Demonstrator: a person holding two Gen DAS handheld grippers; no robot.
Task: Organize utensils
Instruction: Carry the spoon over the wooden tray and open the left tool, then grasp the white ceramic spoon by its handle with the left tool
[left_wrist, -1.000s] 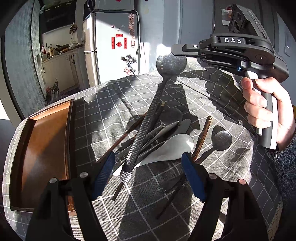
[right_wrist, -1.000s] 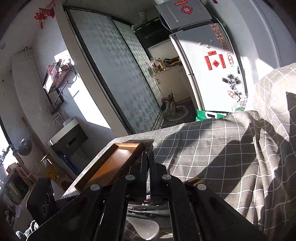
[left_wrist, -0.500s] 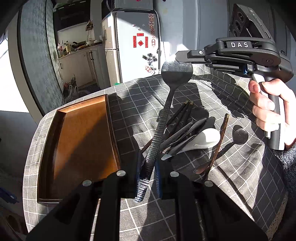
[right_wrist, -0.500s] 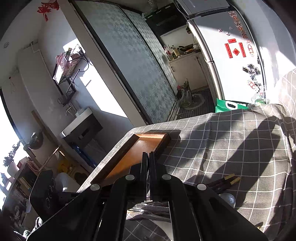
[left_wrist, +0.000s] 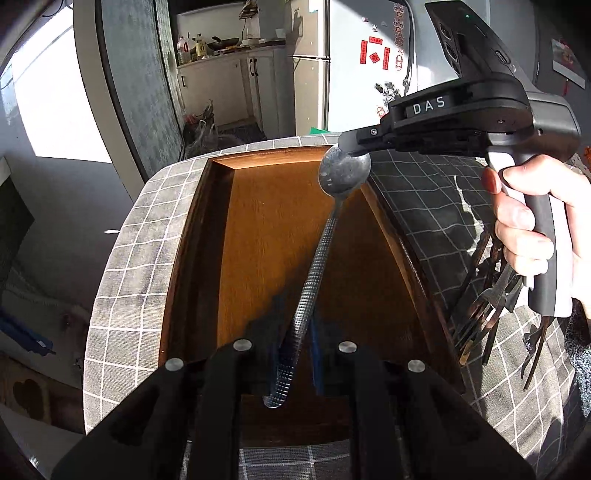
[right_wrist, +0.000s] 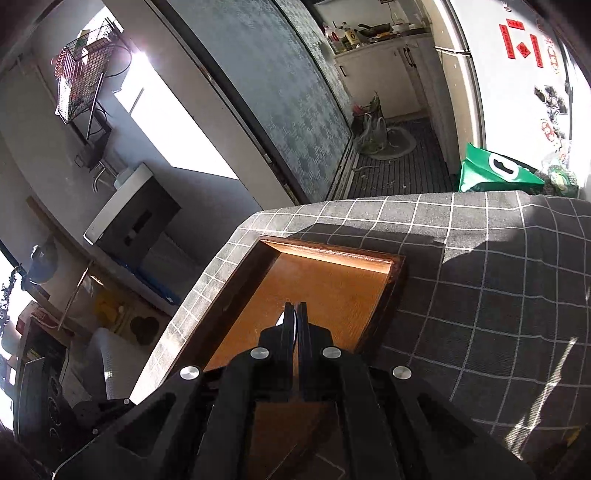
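Note:
My left gripper (left_wrist: 293, 354) is shut on the textured handle of a dark metal spoon (left_wrist: 317, 254) and holds it over the brown wooden tray (left_wrist: 258, 236). My right gripper (left_wrist: 349, 146) is shut on the spoon's bowl at the far end. In the right wrist view the right gripper (right_wrist: 295, 314) is shut with the spoon's bowl edge (right_wrist: 294, 326) between its fingers, above the tray (right_wrist: 325, 284). A pile of dark utensils (left_wrist: 491, 295) lies on the cloth to the right of the tray, partly hidden by the hand.
The tray lies on a grey checked tablecloth (left_wrist: 436, 199) near the table's left edge (left_wrist: 110, 266). The tray floor is bare. A fridge (left_wrist: 369, 62) and kitchen cabinets (left_wrist: 229, 85) stand beyond the table.
The left gripper shut on the spoon handle. Both grippers carried the spoon left, from above the utensil pile to above the tray.

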